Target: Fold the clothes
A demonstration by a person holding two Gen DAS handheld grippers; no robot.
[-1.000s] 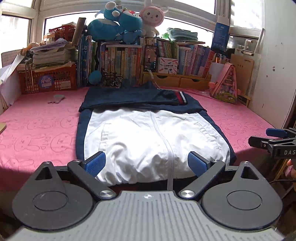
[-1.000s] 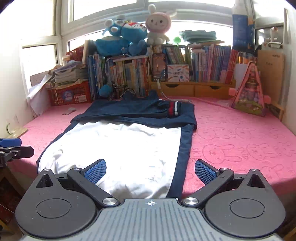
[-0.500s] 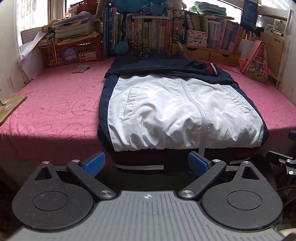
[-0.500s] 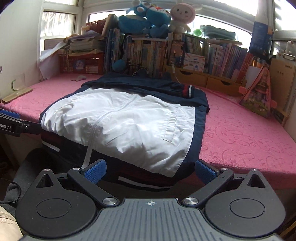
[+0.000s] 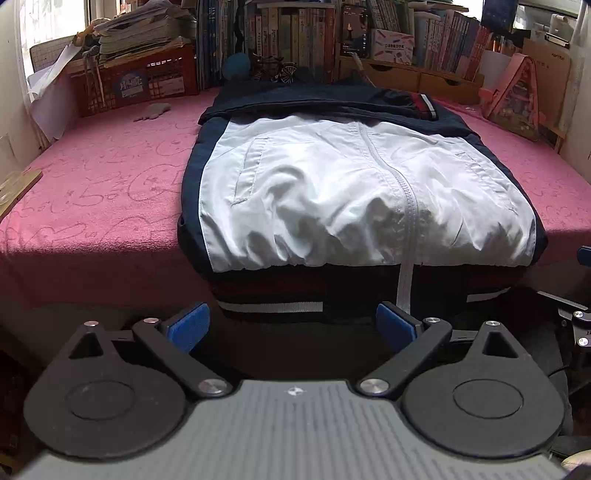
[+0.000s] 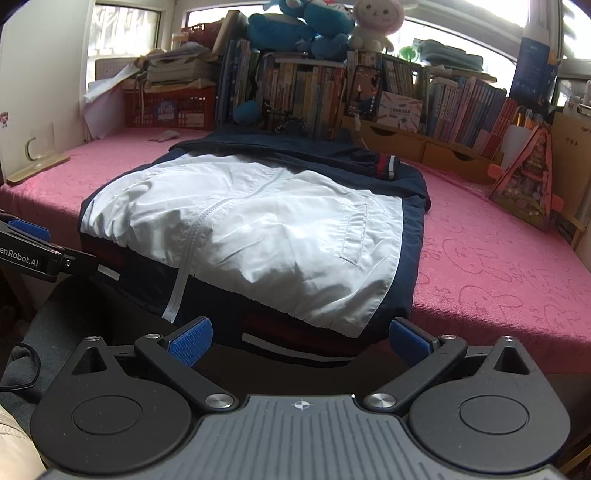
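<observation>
The jacket lay across the middle of both frames on the pink bed, white front up and zipped, sleeves apparently folded in over its far end, and its dark striped hem hanging over the near edge of the bed. The left gripper sat at the bottom centre of its frame, jaws spread wide and empty, level with the hem and just short of it. The right gripper was likewise low in its frame, jaws apart and holding nothing, facing the hem's other corner.

The likely next step was pinching the hem at both corners and carrying it toward the collar. The risk I saw was in the slick, puffy white shell: a shallow pinch could catch only the top layer, letting the back panel drag and bunch. Uneven lifts would skew the fold, and the overhanging hem could slide the whole jacket off the edge.

At the top of the frames stood books, a red crate, plush toys and a small model bicycle, close behind the collar, which left little room there. Nothing lay between the jaws and the hem.
</observation>
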